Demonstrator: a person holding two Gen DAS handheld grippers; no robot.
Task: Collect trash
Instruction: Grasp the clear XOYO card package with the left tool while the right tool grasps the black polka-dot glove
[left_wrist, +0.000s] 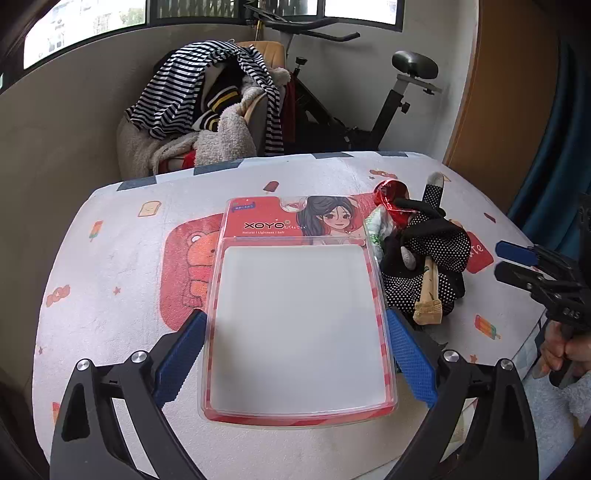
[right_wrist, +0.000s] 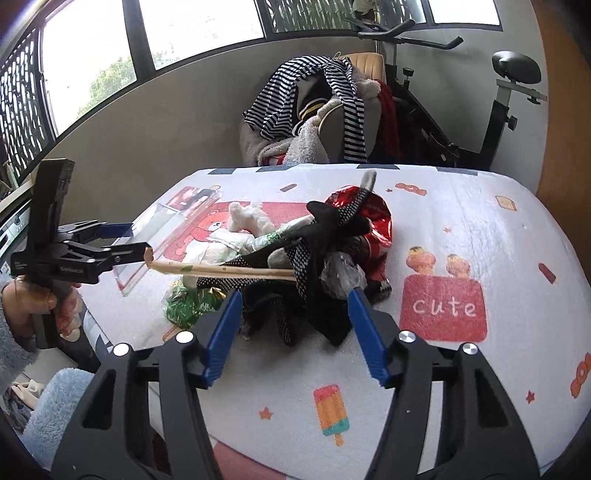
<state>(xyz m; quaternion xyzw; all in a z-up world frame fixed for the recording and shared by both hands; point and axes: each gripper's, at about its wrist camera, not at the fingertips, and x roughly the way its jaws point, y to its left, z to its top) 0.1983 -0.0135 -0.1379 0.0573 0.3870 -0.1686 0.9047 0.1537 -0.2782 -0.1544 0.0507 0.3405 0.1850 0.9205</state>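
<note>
The left gripper holds a clear plastic blister pack with a red printed card behind it; the two blue pads press on its two long edges. In the right wrist view the same pack is seen from the side, lifted above the bed cover at the left, and a hand in a fuzzy blue sleeve grips the handle of that gripper.

The right gripper stands about half open, and nothing is between its pads. Just beyond its fingertips lies the pile of trash in the middle of the bed. The pile has black socks with white dots, a crumpled red foil wrapper at the far right side, a piece of clear crumpled plastic, a green shiny wrapper at the near left, a white fluffy piece at the far left, and a long paper chopstick sleeve that lies across the pile and points to the left.

The bed cover is white with printed pictures: a red patch with the word "cute", a popsicle and a bear. Beyond the far edge of the bed stands a chair full of clothes, with a striped shirt on top, and an exercise bike is at its right.
</note>
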